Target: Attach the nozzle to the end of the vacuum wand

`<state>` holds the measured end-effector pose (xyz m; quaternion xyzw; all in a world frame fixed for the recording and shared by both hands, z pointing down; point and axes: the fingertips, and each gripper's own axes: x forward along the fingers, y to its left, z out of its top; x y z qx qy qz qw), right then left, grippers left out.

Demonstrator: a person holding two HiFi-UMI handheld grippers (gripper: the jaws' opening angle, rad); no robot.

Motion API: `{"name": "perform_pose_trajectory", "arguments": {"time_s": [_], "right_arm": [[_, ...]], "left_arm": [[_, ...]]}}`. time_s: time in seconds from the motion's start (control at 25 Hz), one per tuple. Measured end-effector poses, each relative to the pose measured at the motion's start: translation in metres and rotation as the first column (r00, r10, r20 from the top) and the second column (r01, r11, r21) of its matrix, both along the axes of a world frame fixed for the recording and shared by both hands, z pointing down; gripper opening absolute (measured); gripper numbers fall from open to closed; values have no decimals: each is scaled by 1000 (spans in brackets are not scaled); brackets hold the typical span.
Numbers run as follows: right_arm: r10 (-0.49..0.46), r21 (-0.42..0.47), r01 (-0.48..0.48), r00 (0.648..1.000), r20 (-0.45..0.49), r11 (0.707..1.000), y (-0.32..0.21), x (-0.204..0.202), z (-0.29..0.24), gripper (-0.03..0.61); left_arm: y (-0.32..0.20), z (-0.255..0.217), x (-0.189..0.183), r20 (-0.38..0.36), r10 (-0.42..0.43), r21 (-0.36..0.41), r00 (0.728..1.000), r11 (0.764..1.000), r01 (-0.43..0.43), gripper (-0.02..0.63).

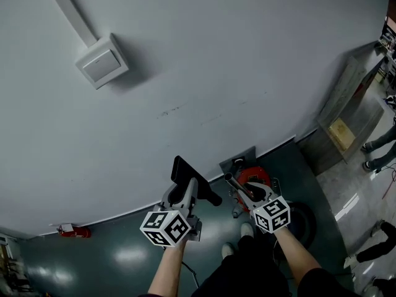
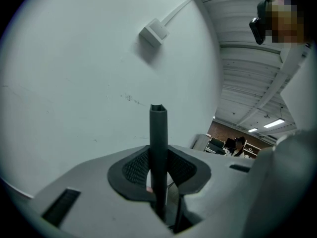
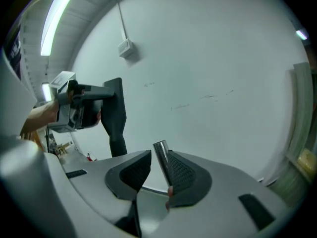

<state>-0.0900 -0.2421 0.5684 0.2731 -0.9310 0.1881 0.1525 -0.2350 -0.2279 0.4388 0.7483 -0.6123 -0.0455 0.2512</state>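
My left gripper [image 1: 185, 192] is shut on the black nozzle [image 1: 187, 173], whose narrow neck stands upright between the pads [image 2: 158, 148]. In the right gripper view the nozzle's wide flat head [image 3: 115, 114] hangs to the left, held by the left gripper [image 3: 81, 105]. My right gripper [image 1: 242, 192] is open around the shiny metal wand [image 3: 162, 160]: the tube leans against the right pad, with a gap to the left pad. The wand's end [image 1: 232, 182] points up, a short way right of the nozzle. The red vacuum body [image 1: 255, 177] sits on the floor behind it.
A pale wall fills the view ahead, with a switch box [image 1: 102, 61] and a conduit running up from it. A grey cabinet [image 1: 345, 113] stands at the right. People's feet [image 1: 376, 148] show on the floor beyond it. A small red object [image 1: 74, 231] lies by the wall's foot at left.
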Motion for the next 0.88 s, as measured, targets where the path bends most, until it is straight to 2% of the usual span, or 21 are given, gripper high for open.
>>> {"name": "perform_pose_trajectory", "arguments": {"time_s": [0.24,0.6,0.88], "right_arm": [[-81,61,92,985,-154,994,-5,-13,42,135],[-112,117,145,961,-254,982,-17,-36,62,149],[-114,135,155,955,-273,979,-22,-42,68,149]], "left_arm": [[3,-2,-1,0,-18,-8,1000,1000,18,87],[12,0,-9,-4,-65,-22,998,998,65,87],[11,-4,-14,-14,-82,-13,997,997,82,87]]}}
